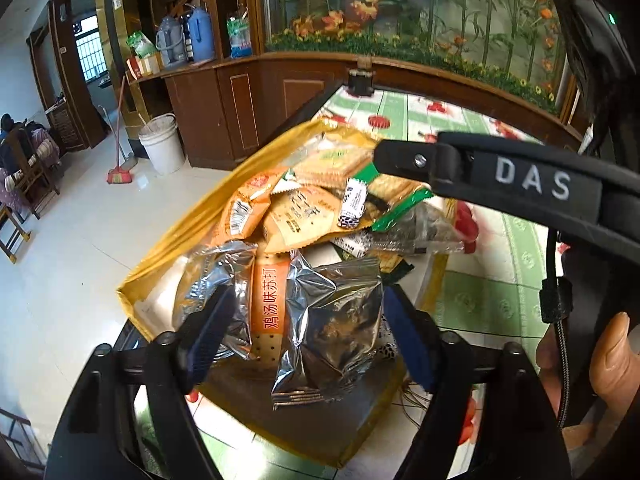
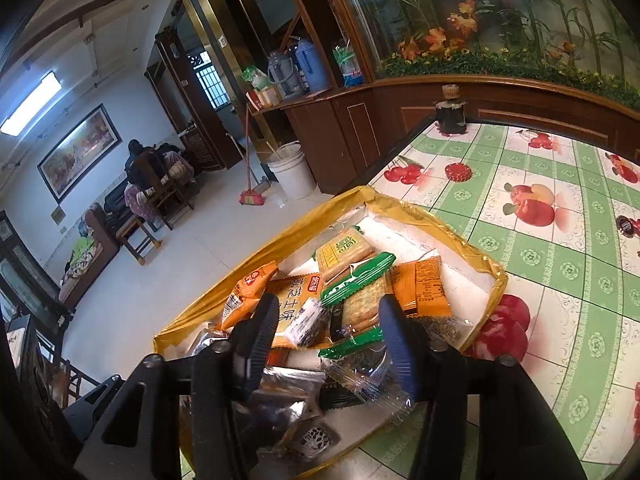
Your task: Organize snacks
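A shallow yellow-rimmed tray [image 1: 192,236] [image 2: 440,220] on the table edge holds a pile of snack packets: orange cracker packs [image 2: 250,288], green-ended biscuit packs [image 2: 356,276] and silver foil packs. My left gripper [image 1: 304,312] is open, its fingers on either side of a crumpled silver-and-orange cracker packet [image 1: 328,320] at the tray's near end; I cannot tell if the pads touch it. My right gripper [image 2: 324,320] is open and empty, hovering above the middle of the pile over a small white candy [image 2: 306,320]. The right gripper's arm [image 1: 500,176] crosses the left wrist view above the tray.
The table has a green checked fruit-print cloth [image 2: 560,240]. A dark jar [image 2: 451,114] stands at its far end and a red lid [image 2: 457,171] lies on the cloth. A wooden cabinet, a white bucket [image 2: 290,172] and a broom stand on the floor to the left.
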`<action>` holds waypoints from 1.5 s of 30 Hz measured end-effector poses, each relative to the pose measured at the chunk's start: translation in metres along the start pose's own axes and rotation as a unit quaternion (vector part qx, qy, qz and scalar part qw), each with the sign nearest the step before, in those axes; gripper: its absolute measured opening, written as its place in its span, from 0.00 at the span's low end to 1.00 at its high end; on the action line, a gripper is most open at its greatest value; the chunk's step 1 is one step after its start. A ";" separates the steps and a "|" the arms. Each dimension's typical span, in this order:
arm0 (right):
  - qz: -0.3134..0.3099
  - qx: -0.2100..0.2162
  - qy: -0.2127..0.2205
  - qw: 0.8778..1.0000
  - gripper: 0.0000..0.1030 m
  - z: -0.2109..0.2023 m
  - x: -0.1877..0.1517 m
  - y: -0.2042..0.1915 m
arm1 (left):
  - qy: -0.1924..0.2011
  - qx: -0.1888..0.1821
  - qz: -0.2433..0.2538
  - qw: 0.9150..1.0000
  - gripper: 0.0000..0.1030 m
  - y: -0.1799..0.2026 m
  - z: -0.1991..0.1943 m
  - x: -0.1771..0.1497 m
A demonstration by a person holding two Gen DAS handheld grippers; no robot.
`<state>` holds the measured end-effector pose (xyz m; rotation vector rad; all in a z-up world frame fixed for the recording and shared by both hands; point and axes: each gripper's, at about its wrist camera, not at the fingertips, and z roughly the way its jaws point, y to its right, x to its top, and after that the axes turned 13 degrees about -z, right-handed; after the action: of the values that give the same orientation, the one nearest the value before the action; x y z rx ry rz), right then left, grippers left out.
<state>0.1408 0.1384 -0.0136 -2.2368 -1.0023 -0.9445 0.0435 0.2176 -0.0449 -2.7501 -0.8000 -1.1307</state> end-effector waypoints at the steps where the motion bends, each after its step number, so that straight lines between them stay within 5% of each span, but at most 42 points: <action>1: 0.000 0.001 0.003 1.000 0.56 -0.004 0.000 0.000 | 0.005 0.000 -0.002 1.000 0.78 0.000 -0.003 0.000; 20: -0.078 0.014 0.021 0.997 0.80 -0.088 -0.042 -0.018 | 0.053 0.018 -0.025 0.998 0.78 -0.011 -0.071 -0.037; 45: -0.177 0.037 -0.017 0.983 0.83 -0.129 -0.102 -0.039 | 0.085 0.010 0.006 0.996 0.82 -0.002 -0.122 -0.082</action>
<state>0.0109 0.0312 -0.0036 -2.0573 -1.4601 -0.9983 -0.0847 0.1533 -0.0112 -2.5948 -0.7678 -1.3248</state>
